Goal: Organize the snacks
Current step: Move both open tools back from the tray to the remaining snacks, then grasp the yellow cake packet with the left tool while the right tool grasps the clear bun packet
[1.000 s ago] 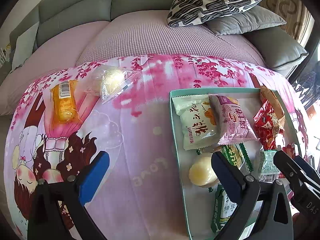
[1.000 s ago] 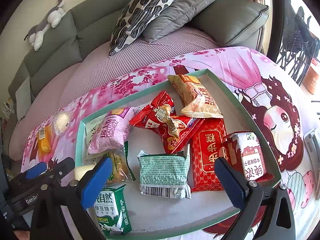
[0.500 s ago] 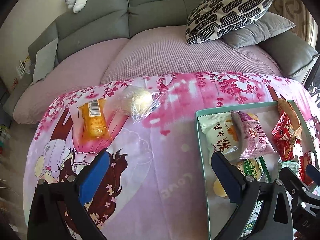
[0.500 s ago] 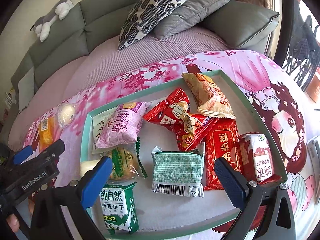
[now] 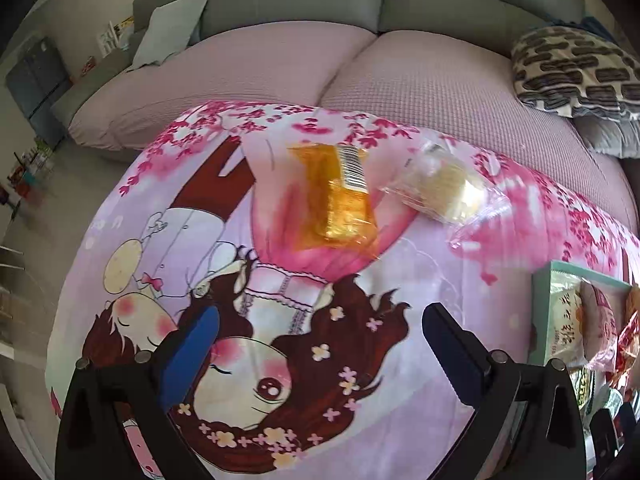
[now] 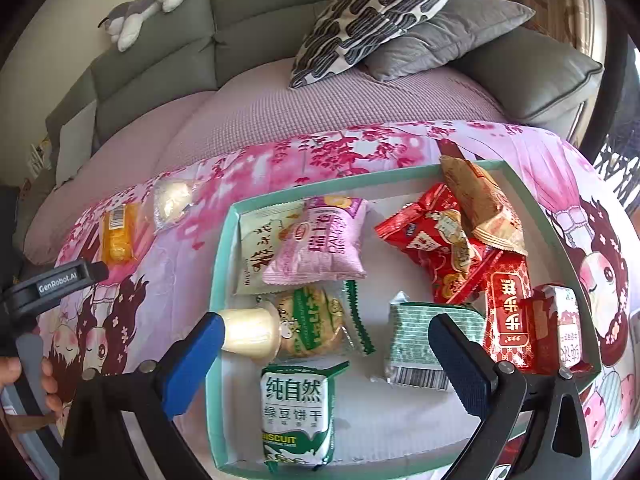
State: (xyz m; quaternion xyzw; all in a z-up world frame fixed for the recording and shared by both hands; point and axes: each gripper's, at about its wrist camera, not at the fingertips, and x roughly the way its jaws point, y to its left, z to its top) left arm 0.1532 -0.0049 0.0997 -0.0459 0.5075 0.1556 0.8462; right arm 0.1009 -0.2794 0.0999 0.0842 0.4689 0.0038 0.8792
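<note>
Left wrist view shows a low table under a pink cloth with cartoon girls and blossoms (image 5: pixel 420 280), and a grey sofa with a pale purple seat cover (image 5: pixel 280 64) just behind it. A black-and-white patterned pillow (image 6: pixel 372 12) leans on a grey pillow (image 6: pixel 448 36), and a grey and white stuffed toy (image 6: pixel 148 0) lies on top of the sofa back.

Two snacks lie on the cloth, outside the tray: an orange cake in a clear wrapper (image 5: pixel 344 200) and a pale round cake in a clear wrapper (image 5: pixel 444 188), side by side. A mint green flat tray (image 6: pixel 220 264) sits to their right and is full of snack packs, such as a pink puffy bag (image 6: pixel 320 240) and a green and white biscuit pack (image 6: pixel 296 412).

The left gripper (image 5: pixel 320 344) hangs over the cloth near the orange cake, its blue pads spread wide, holding nothing. The right gripper (image 6: pixel 328 356) hangs over the tray, also spread wide with nothing in it.
</note>
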